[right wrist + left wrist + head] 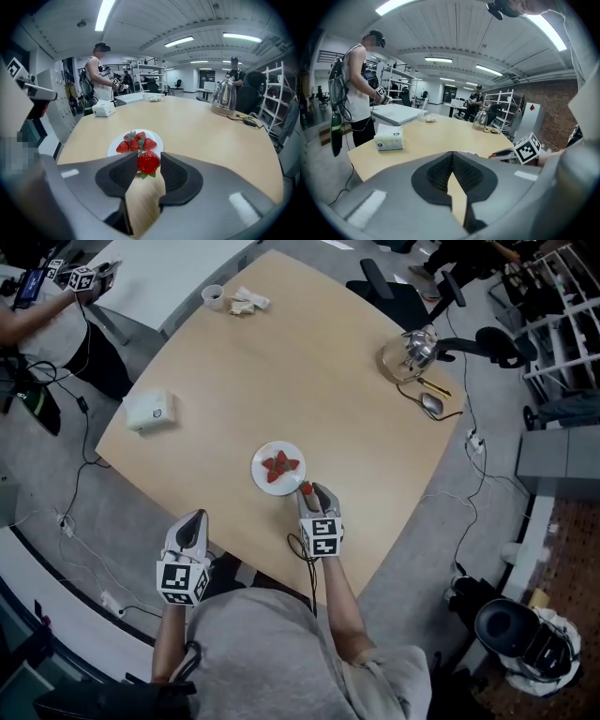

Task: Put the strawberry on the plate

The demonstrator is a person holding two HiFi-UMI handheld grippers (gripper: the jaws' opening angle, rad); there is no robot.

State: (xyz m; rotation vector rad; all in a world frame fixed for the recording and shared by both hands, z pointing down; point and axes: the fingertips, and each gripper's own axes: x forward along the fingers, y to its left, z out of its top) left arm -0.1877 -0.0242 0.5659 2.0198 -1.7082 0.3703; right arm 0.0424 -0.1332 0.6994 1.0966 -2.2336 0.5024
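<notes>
A red strawberry (148,162) with green leaves sits clamped between the tips of my right gripper (146,165), just short of the white plate (158,138). On that plate lie three strawberries (135,143). From the head view the right gripper (307,492) holds the strawberry (306,489) at the plate's (260,463) near right rim, over the wooden table. My left gripper (192,524) hangs off the table's near edge, left of the plate; its jaws meet at the tips (452,161) with nothing between them.
A white tissue box (150,412) lies on the table's left side. A glass kettle (412,351), a computer mouse (431,404) and cables occupy the far right. A cup (214,297) and crumpled tissue (248,303) sit at the far edge. A person (358,89) stands beyond the left corner.
</notes>
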